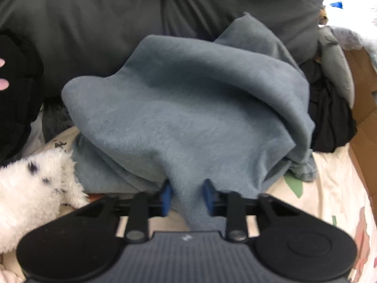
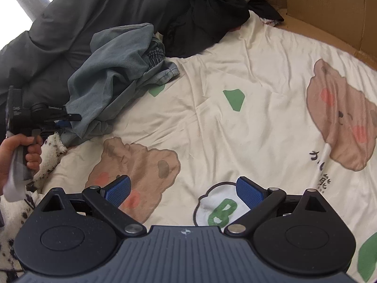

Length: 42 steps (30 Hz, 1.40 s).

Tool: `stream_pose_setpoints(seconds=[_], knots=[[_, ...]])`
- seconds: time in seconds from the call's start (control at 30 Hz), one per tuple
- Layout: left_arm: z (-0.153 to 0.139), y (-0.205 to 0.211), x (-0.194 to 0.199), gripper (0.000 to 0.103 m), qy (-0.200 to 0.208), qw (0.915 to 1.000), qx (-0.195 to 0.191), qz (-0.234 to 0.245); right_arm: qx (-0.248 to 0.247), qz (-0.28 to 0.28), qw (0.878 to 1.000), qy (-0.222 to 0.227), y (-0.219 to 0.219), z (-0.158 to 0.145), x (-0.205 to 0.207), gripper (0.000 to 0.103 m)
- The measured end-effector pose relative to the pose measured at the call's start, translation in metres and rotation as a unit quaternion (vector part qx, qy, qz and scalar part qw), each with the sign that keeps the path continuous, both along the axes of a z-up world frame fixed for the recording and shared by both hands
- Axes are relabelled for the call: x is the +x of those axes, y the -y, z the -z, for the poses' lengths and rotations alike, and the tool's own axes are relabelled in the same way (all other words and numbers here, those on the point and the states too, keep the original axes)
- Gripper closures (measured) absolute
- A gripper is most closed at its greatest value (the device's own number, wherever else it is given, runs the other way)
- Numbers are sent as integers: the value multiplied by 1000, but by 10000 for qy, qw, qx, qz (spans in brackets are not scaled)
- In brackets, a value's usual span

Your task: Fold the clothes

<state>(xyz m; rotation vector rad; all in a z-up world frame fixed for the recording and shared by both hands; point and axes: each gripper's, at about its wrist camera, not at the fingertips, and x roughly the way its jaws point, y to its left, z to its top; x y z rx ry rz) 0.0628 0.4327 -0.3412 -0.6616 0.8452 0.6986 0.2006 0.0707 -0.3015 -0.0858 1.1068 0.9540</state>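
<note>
Pinching a bunched fold of the blue-grey garment [image 1: 188, 108], left gripper [image 1: 187, 197] fingers [image 1: 166, 198] clenched on cloth. Garment heaped, crumpled, on bear-print bed sheet [image 2: 235, 127], against dark grey duvet [image 2: 70, 30]; plush toy [image 1: 30, 188] just beside. Right gripper [image 2: 186, 192] spread wide, holding nothing, over bare sheet. Judgement: lift w/ left to shake layers apart, right takes a 2nd edge, spread flat before creasing.

Soft, even daylight throughout, without hard shadows. Blown-out white glare at upper right of left wrist view and upper left of right wrist view. Motion blur over blue-grey garment [image 1: 188, 108] in left wrist view; sharper detail on printed bedsheet [image 2: 259, 75] in right wrist view. Strong fisheye bending and dark vignetting toward corners.
</note>
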Motion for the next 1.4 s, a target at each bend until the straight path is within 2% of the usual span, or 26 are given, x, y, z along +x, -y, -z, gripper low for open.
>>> stream_pose_setpoints(seconds=[0.03, 0.1, 0.3, 0.47, 0.6, 0.77, 0.83, 0.9, 1.17, 1.23, 1.27, 1.4], knots=[[-3, 2, 0, 92, 36, 10000, 17, 60, 23, 22, 10000, -43, -2, 2, 1, 4], [-12, 7, 0, 97, 146, 9996, 116, 234, 57, 51, 9999, -88, -8, 4, 3, 4], [-36, 24, 9, 99, 312, 9971, 214, 667, 415, -39, 9988, -263, -37, 4, 2, 4], [-51, 45, 19, 99, 504, 9916, 99, 1185, 841, -377, 9951, -345, -71, -1, -13, 5], [-61, 65, 27, 99, 611, 9844, 51, 1650, 1128, -593, 9910, -412, -98, 1, -21, 16], [-67, 71, 30, 100, 690, 9815, -118, 1781, 1426, -847, 9853, -420, -132, 4, -28, 23], [-71, 73, 28, 100, 708, 9809, -141, 1807, 1470, -924, 9841, -382, -142, 6, -29, 31], [-74, 74, 26, 100, 725, 9806, -150, 1816, 1453, -987, 9836, -409, -151, 8, -28, 46], [-81, 71, 19, 100, 756, 9806, -172, 1801, 1546, -1009, 9820, -401, -175, 17, -25, 47], [-83, 70, 18, 100, 758, 9806, -182, 1797, 1663, -1109, 9789, -426, -178, 17, -26, 66], [-83, 70, 18, 100, 746, 9804, -154, 1819, 1661, -1092, 9791, -430, -177, 17, -25, 83], [-86, 67, 18, 99, 712, 9799, -96, 1859, 1636, -1004, 9804, -443, -170, 15, -22, 89]])
